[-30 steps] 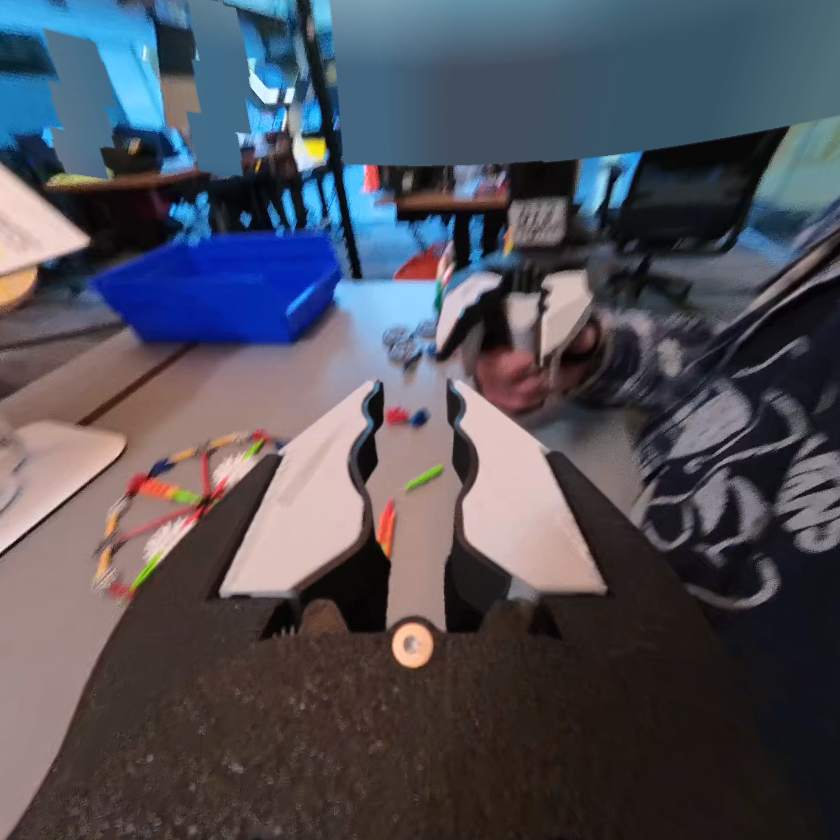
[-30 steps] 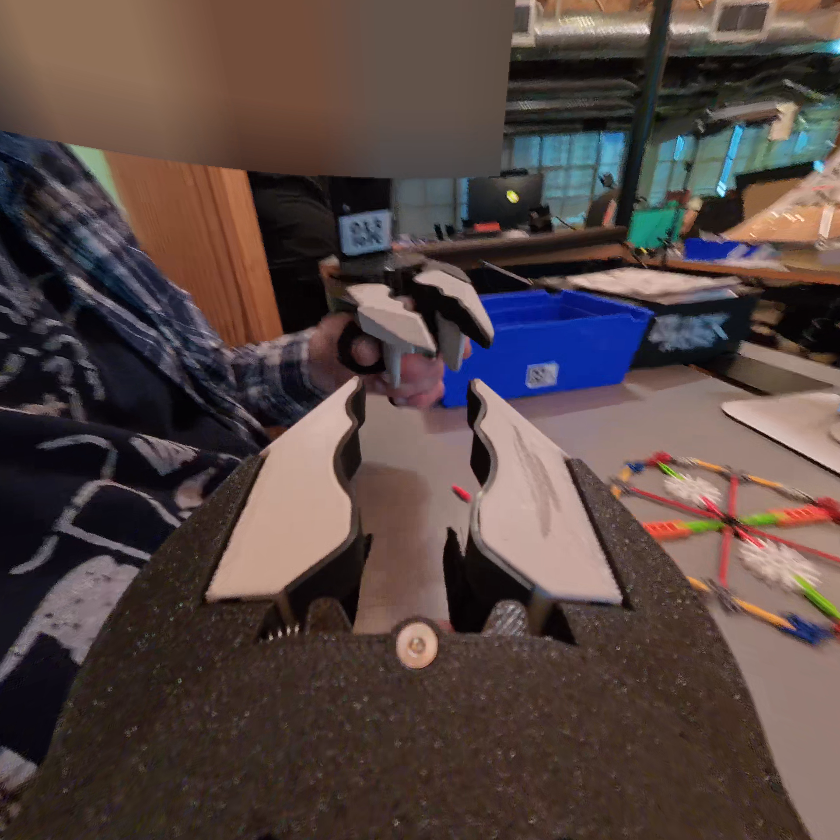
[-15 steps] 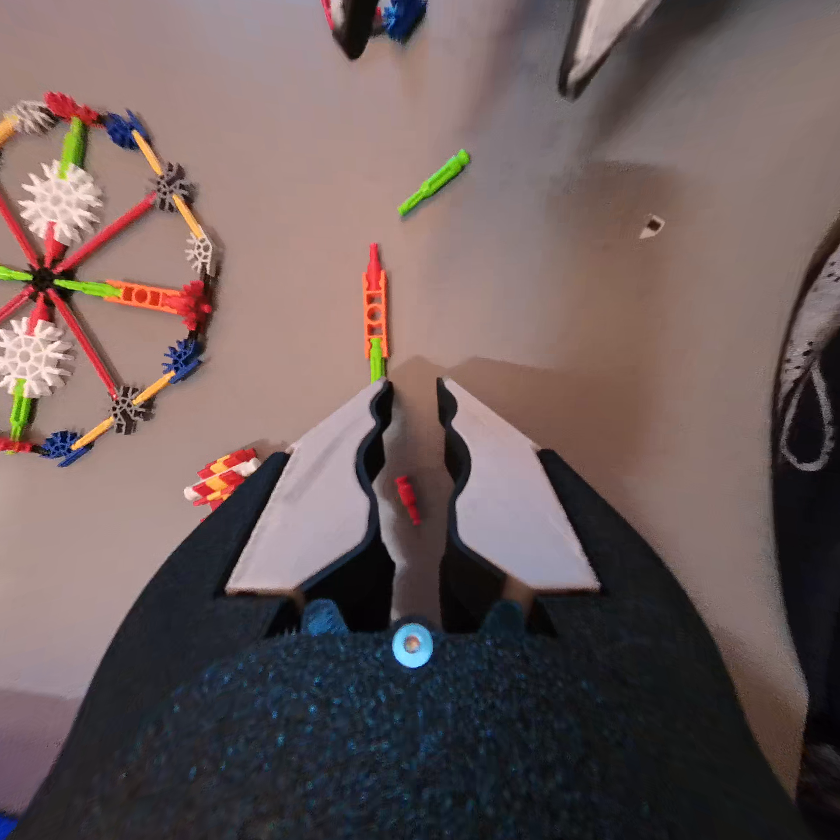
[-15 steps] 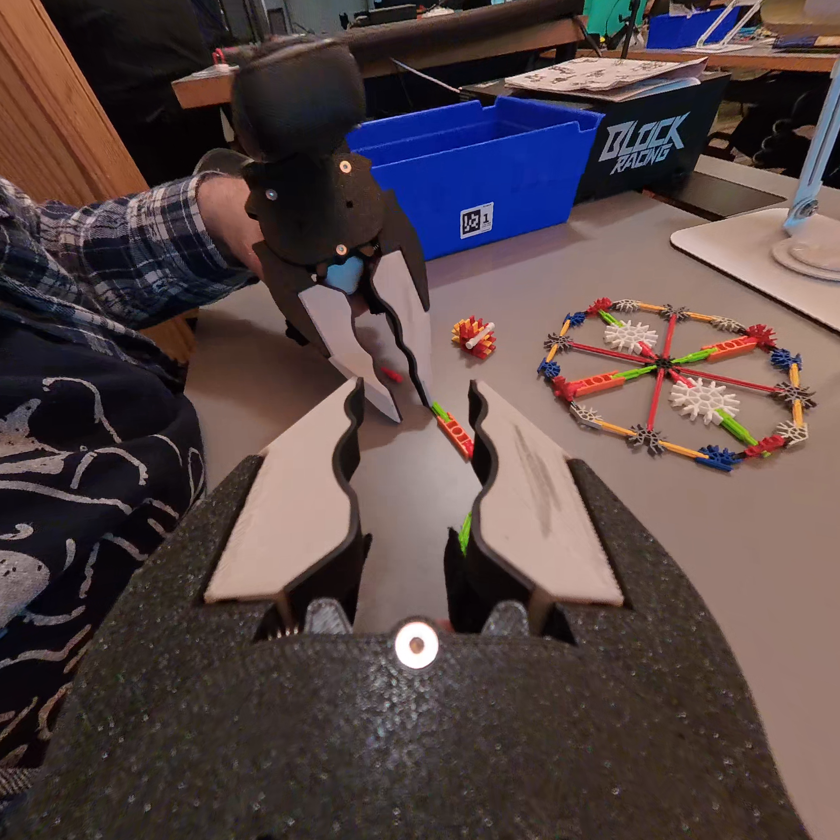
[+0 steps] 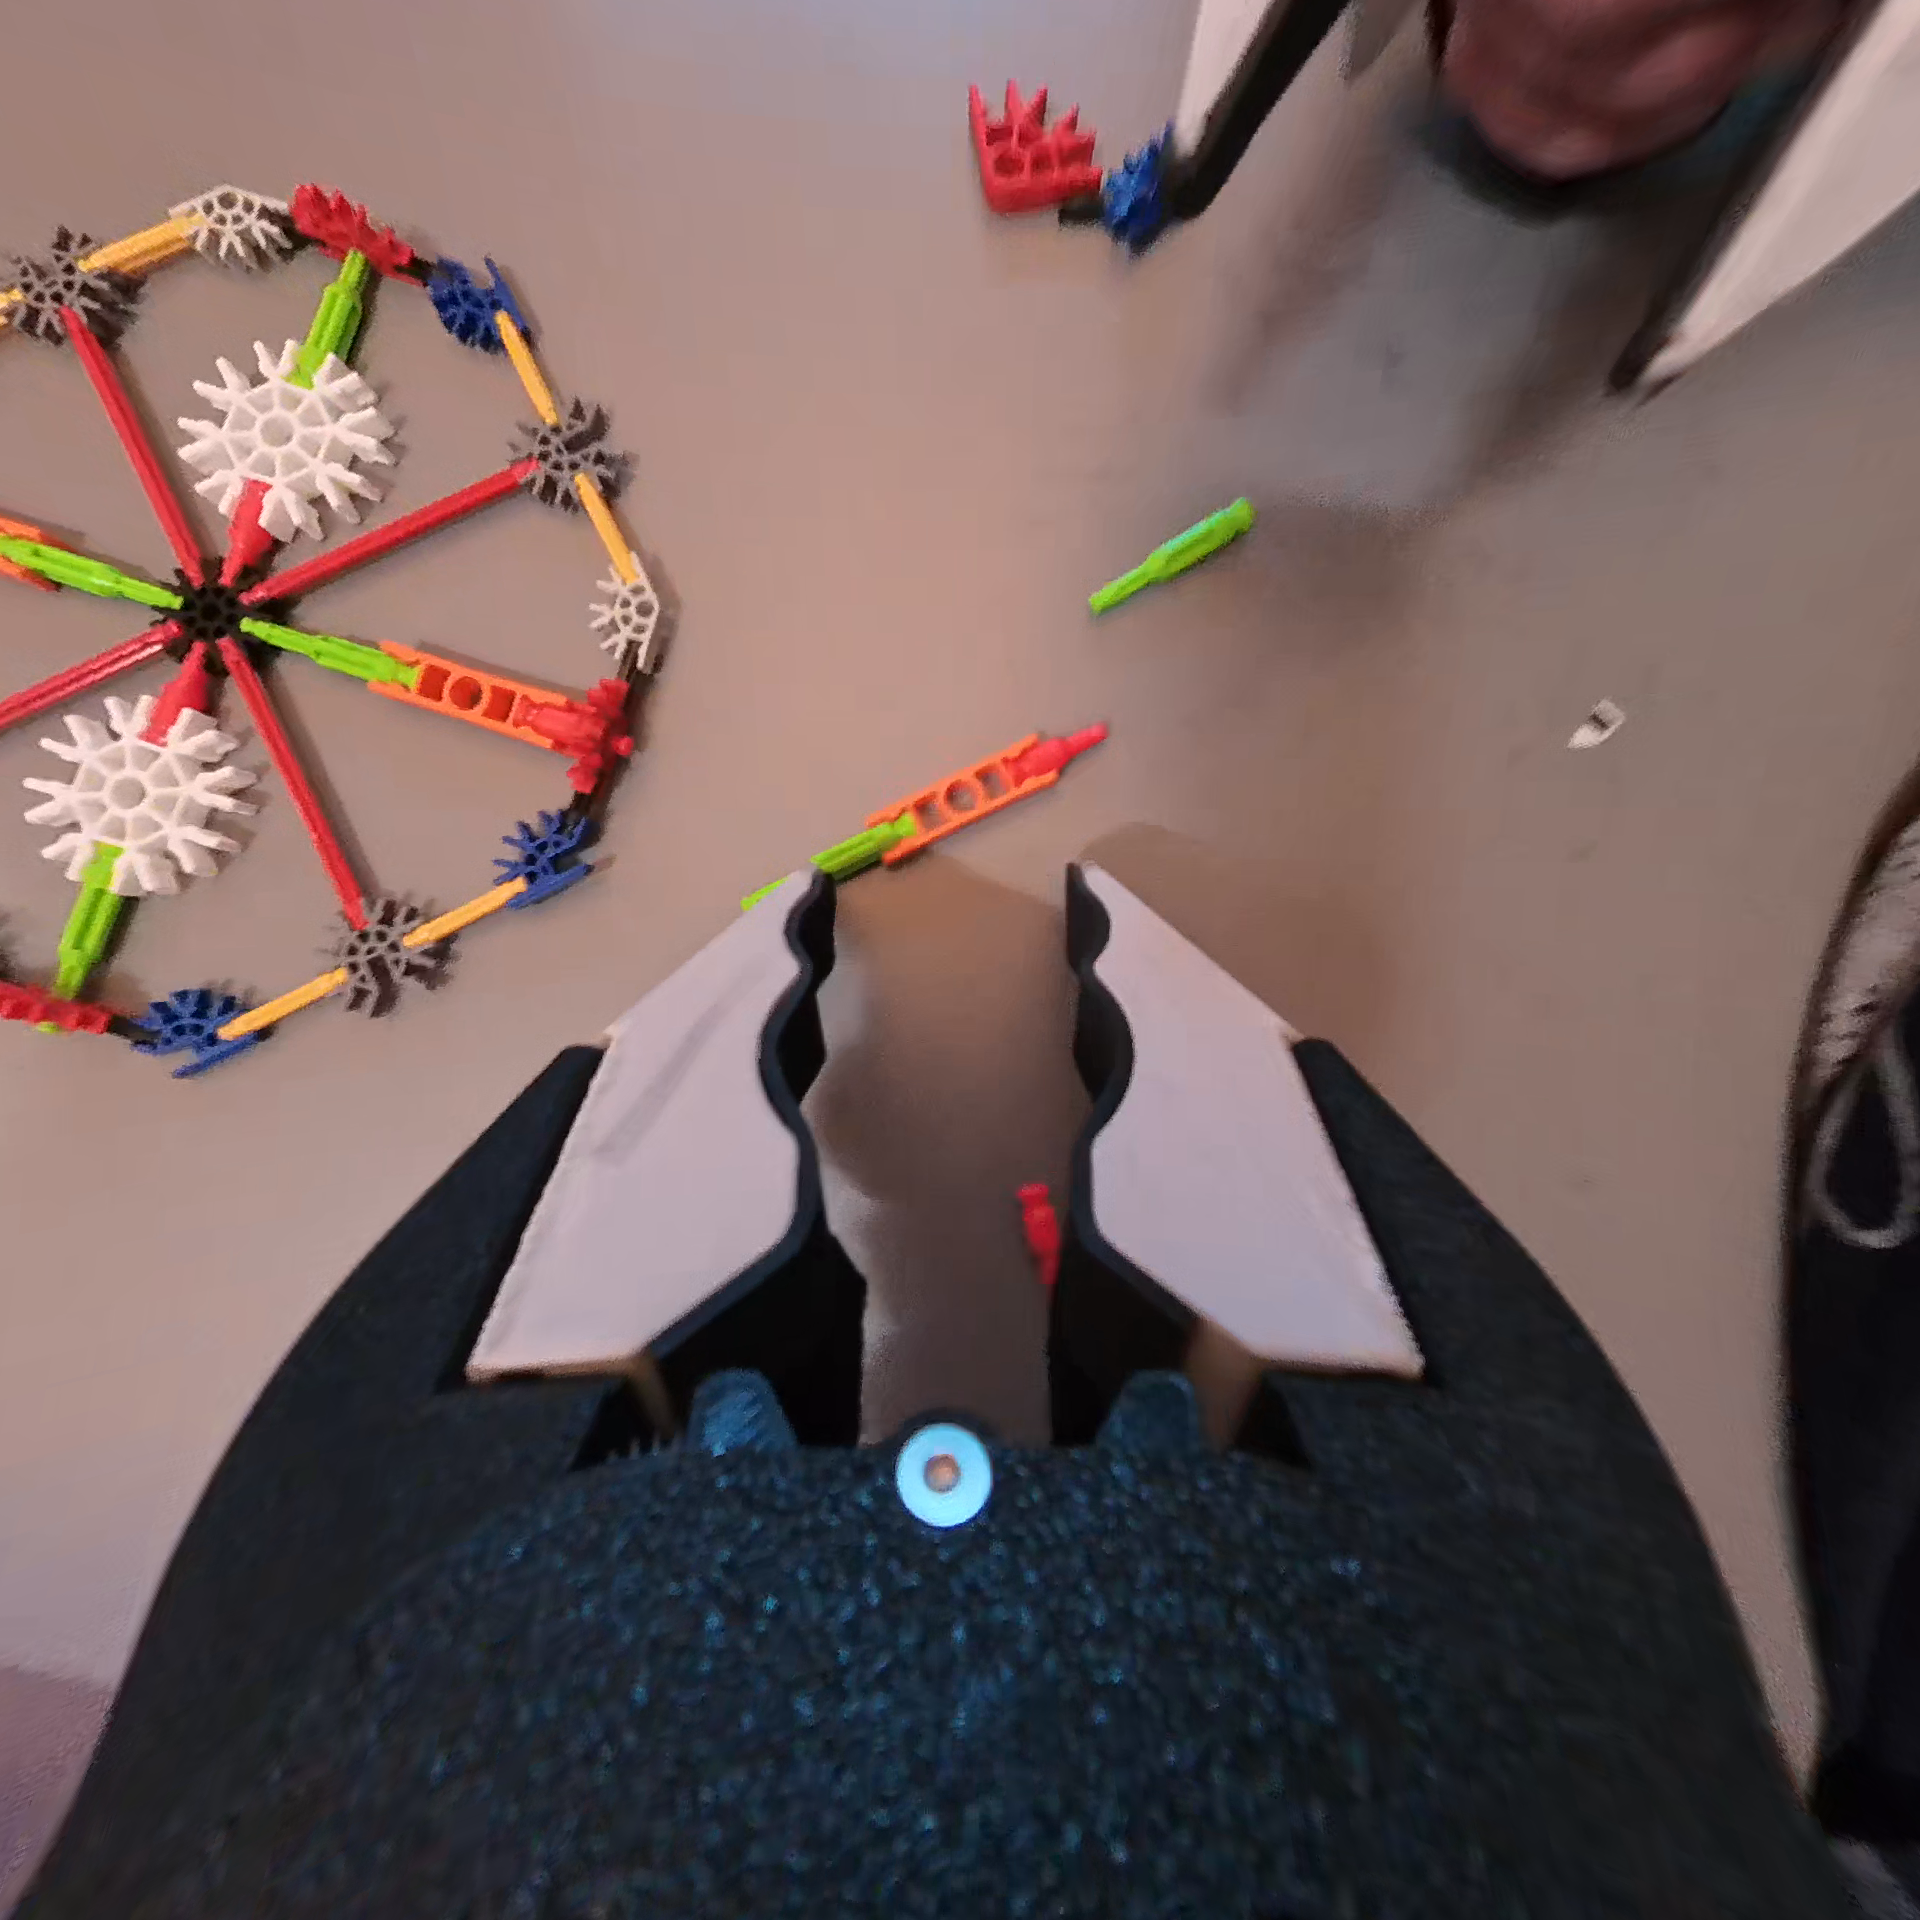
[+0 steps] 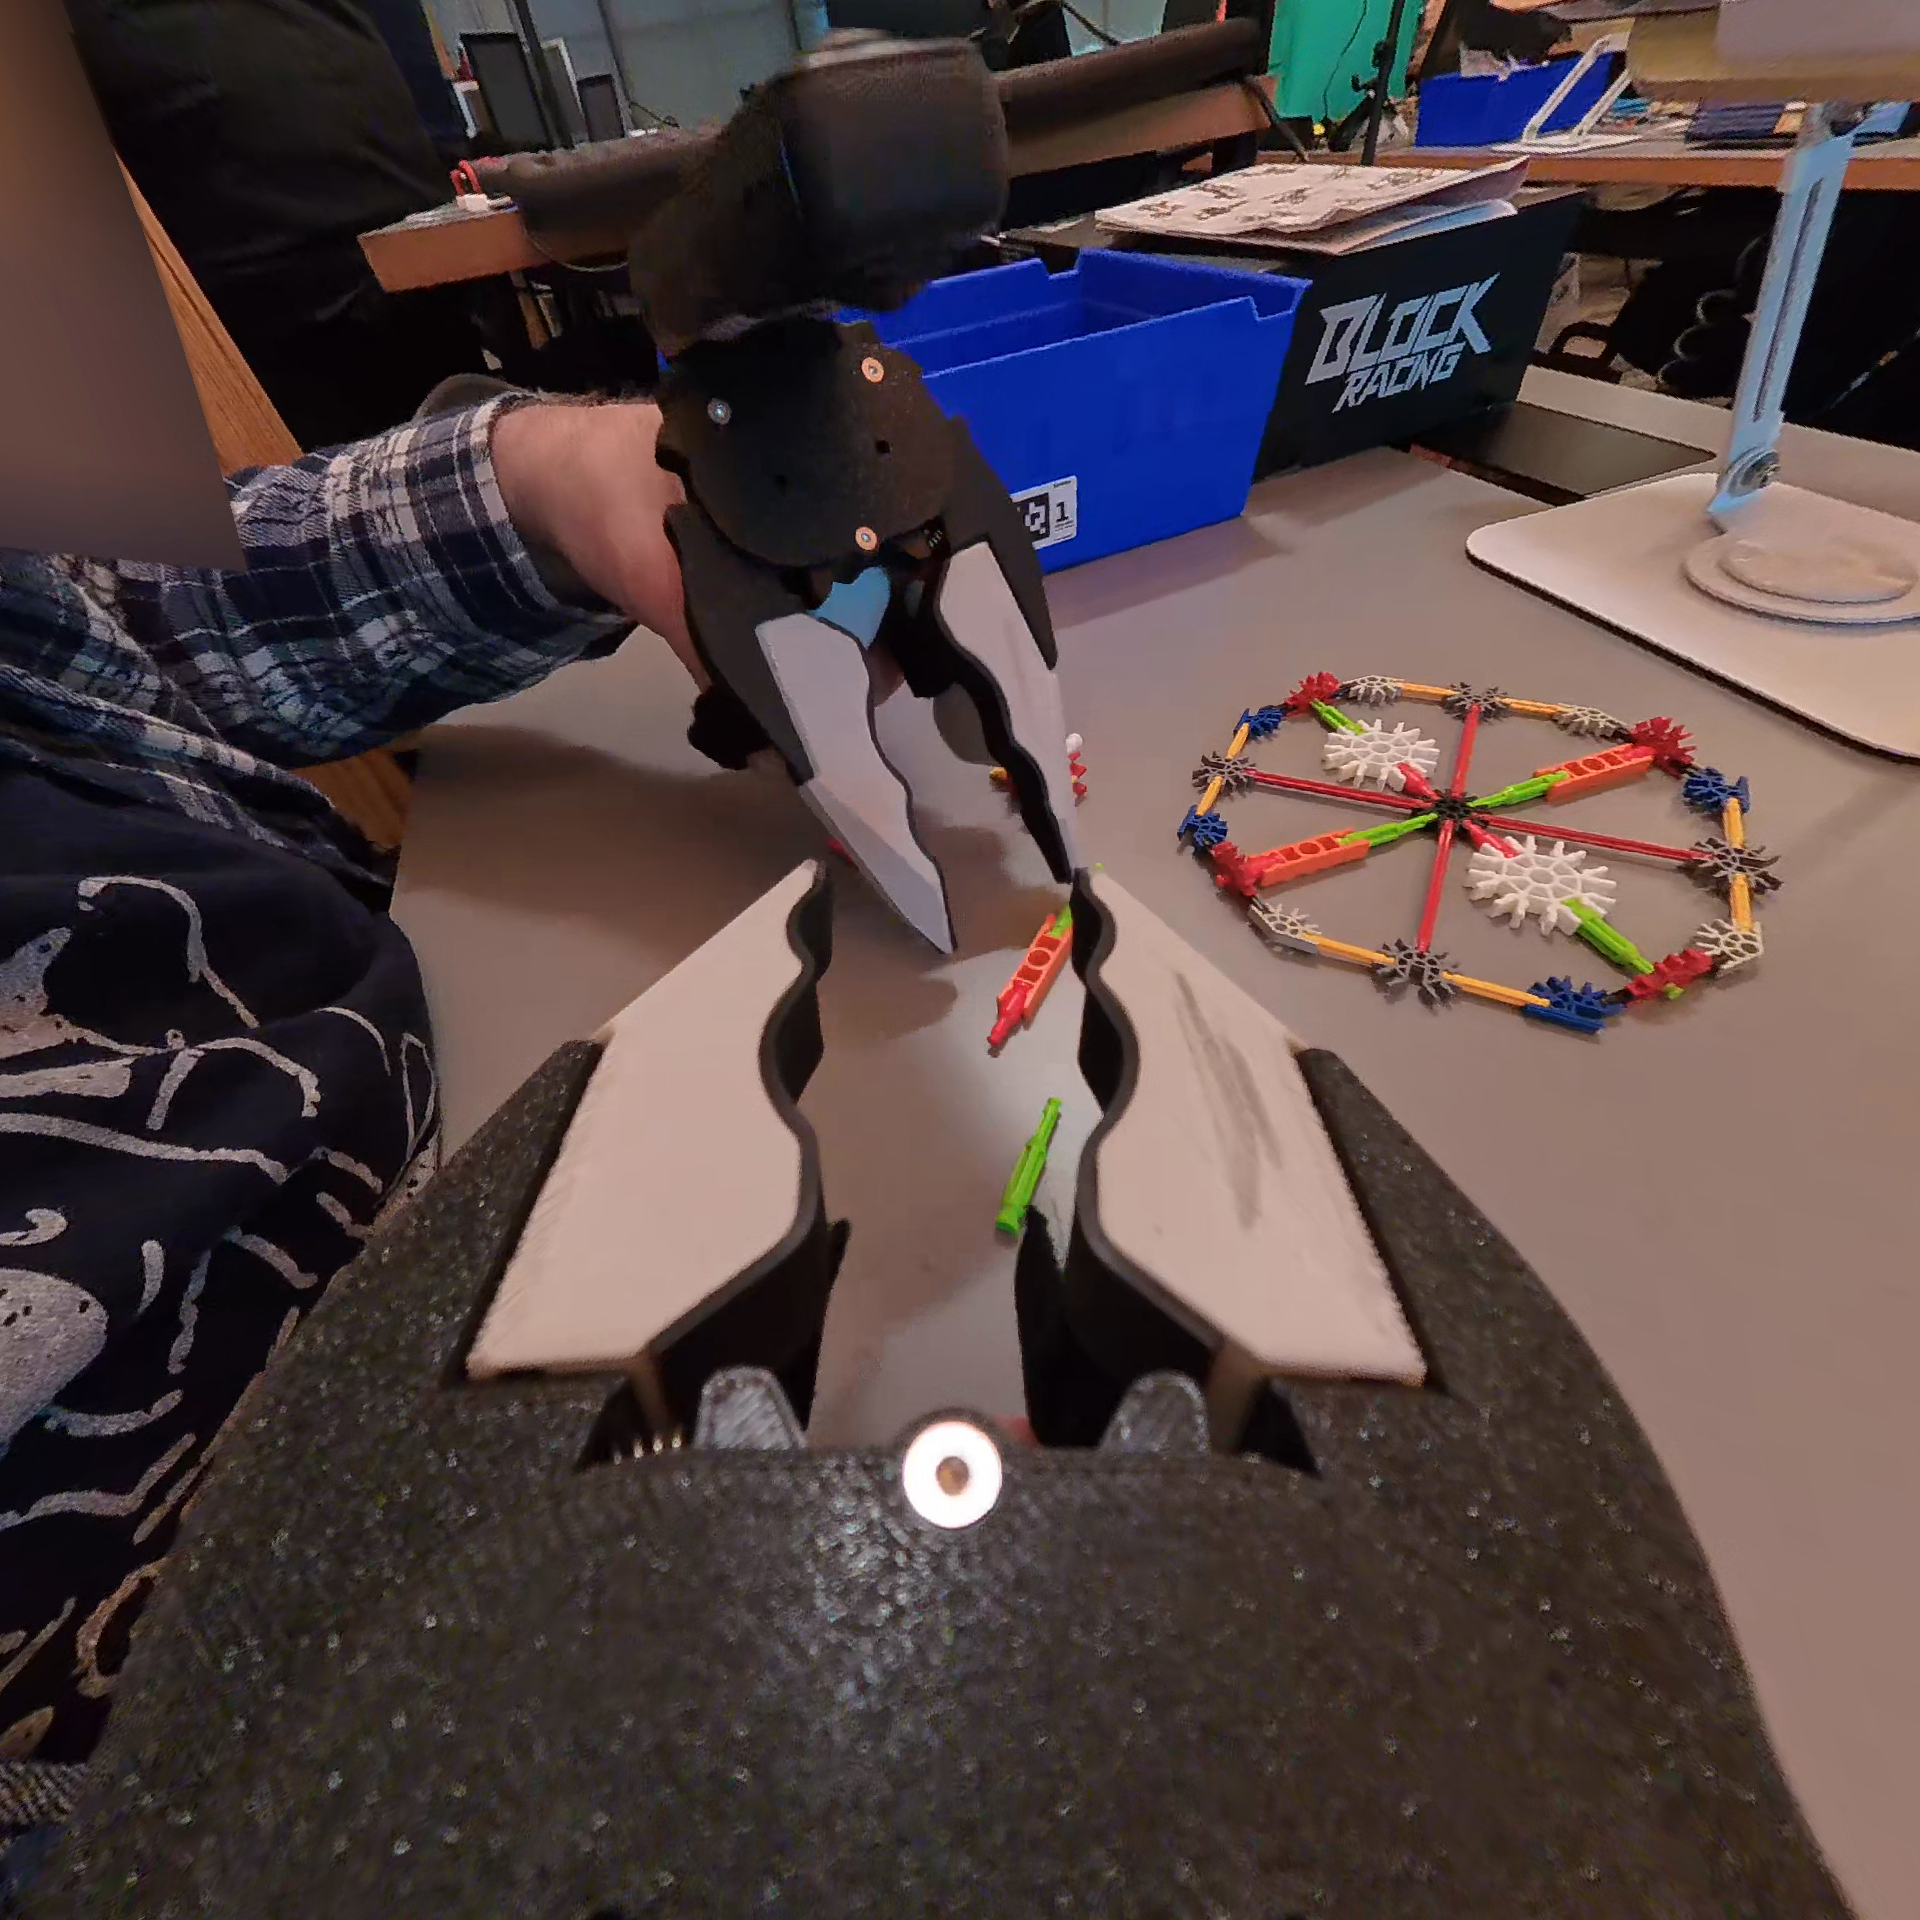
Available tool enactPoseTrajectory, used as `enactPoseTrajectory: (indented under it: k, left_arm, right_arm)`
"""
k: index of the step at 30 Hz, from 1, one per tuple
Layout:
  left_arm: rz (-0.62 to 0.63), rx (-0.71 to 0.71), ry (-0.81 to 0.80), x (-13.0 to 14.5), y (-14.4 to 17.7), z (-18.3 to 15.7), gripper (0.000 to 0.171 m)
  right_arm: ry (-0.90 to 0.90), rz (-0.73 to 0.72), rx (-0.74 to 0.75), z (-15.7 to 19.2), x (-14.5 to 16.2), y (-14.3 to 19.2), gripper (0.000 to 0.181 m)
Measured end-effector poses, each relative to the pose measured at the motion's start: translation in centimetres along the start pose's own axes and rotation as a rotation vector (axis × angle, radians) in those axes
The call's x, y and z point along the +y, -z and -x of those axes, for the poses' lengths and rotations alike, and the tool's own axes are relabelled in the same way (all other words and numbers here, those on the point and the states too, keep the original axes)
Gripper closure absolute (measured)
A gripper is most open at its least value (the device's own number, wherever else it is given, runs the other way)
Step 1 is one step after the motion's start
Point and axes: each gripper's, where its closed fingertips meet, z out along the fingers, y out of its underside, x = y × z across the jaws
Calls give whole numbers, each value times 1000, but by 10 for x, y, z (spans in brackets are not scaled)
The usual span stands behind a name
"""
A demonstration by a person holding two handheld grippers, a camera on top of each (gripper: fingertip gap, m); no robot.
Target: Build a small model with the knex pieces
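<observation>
My left gripper (image 5: 948, 883) is open and empty, pointing down at the grey table (image 5: 831, 312). An orange, green and red rod piece (image 5: 956, 800) lies just past its left fingertip. A small red piece (image 5: 1037, 1231) lies between its fingers. A loose green rod (image 5: 1169, 556) lies farther out. My right gripper (image 6: 951, 883) is open and empty, low over the green rod (image 6: 1029, 1164). The left gripper (image 6: 997, 904) hangs just ahead of it, above the orange piece (image 6: 1034, 971). A flat multicoloured rod wheel (image 5: 260, 623) lies to the left and also shows in the right wrist view (image 6: 1475, 831).
A red connector joined to a blue one (image 5: 1039, 156) lies by the right gripper's fingers (image 5: 1226, 135). A blue bin (image 6: 1091, 395), a black box (image 6: 1403, 343) and a white stand base (image 6: 1714, 582) stand at the table's back. A person's dark shirt is at the near edge. The loose green rod (image 5: 1169, 556) sits 7 cm or so from the ends of my left fingers. It is also in sight in the right wrist view (image 6: 1030, 1147). The flat multicoloured rod wheel (image 5: 260, 623) is closer to my left gripper, around 12 cm from its tips; the right tips are 15 cm off. Seen from the right wrist view (image 6: 1423, 814) as well.
My left gripper has opened wider and turned, so the orange piece now lies off its left fingertip. My right gripper has moved forward, bringing the green rod between its fingers.
</observation>
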Motion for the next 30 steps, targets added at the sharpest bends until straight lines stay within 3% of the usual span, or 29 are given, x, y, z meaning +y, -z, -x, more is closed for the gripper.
enactPoseTrajectory:
  k: [5, 10, 19, 30]
  left_arm:
    - [-31, 9, 128, -7, -6, 0, 118]
    - [-29, -15, 175, -11, -14, 6, 125]
    - [-28, 30, -49, -21, -21, -10, 124]
    - [-20, -135, 164, -9, 5, 4, 121]
  right_arm:
    - [-15, -2, 2, -4, 2, 3, 136]
    - [-9, -13, -9, -1, 1, 4, 136]
    - [-1, -30, -28, 1, -2, 5, 136]
    - [1, -45, -20, -1, -3, 9, 136]
